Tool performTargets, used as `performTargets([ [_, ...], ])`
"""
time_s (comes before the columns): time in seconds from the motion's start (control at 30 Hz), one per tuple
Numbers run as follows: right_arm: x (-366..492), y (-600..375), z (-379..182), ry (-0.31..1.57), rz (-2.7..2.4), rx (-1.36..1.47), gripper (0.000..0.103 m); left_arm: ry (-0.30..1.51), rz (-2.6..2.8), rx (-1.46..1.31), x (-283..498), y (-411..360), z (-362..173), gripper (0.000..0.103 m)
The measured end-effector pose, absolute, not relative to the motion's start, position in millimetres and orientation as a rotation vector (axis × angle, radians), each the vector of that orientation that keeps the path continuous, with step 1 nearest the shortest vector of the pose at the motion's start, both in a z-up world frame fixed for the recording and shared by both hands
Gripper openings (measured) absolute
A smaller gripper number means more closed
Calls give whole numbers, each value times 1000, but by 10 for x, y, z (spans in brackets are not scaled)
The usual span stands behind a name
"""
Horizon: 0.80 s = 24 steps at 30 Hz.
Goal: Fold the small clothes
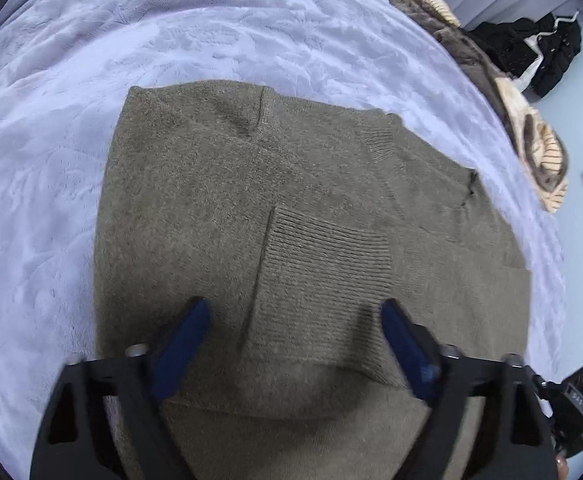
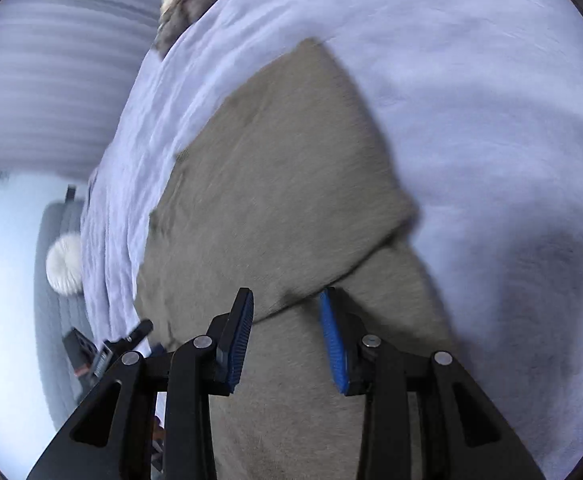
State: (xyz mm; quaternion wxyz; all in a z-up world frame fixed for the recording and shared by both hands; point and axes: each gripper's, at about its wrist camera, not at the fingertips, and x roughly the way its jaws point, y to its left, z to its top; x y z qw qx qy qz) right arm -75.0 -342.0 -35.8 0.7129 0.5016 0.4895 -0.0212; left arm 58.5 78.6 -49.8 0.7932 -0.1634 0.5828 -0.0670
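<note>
Olive-brown knit sweater (image 1: 291, 232) lies folded flat on the lavender bed (image 1: 51, 160), spreading ahead of and beneath both claws. Left claw (image 1: 295, 312) gapes wide above a ribbed cuff (image 1: 323, 272), grasping nothing. Right claw (image 2: 287, 300) stands partly parted over a folded edge, also empty-handed.

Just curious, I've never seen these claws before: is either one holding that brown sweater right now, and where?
Neither. The left claw and right claw are both open above the olive-brown sweater, gripping nothing.
</note>
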Motion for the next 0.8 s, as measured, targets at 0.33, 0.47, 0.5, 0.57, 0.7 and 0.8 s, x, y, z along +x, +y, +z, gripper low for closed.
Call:
performTargets([
  [0.33, -540, -3652, -296, 993, -12, 1101, 7, 1205, -210, -326, 476, 755, -295, 6],
  [0.47, -540, -3771, -391, 1104, -9, 945, 7, 1240, -199, -306, 368, 692, -484, 6],
  [0.5, -543, -3775, -488, 1144, 4, 967, 7, 1231, -198, -311, 356, 697, -487, 6],
  [0.57, -606, -3799, -543, 1145, 16, 1002, 9, 1222, -186, -318, 354, 747, -452, 6],
  [0.7, -743, -3811, -341, 1108, -21, 917, 23, 1197, -122, -224, 367, 862, -352, 6],
  [0.8, -821, -3931, -262, 1059, -52, 909, 39, 1209, -121, -191, 366, 902, -308, 6],
])
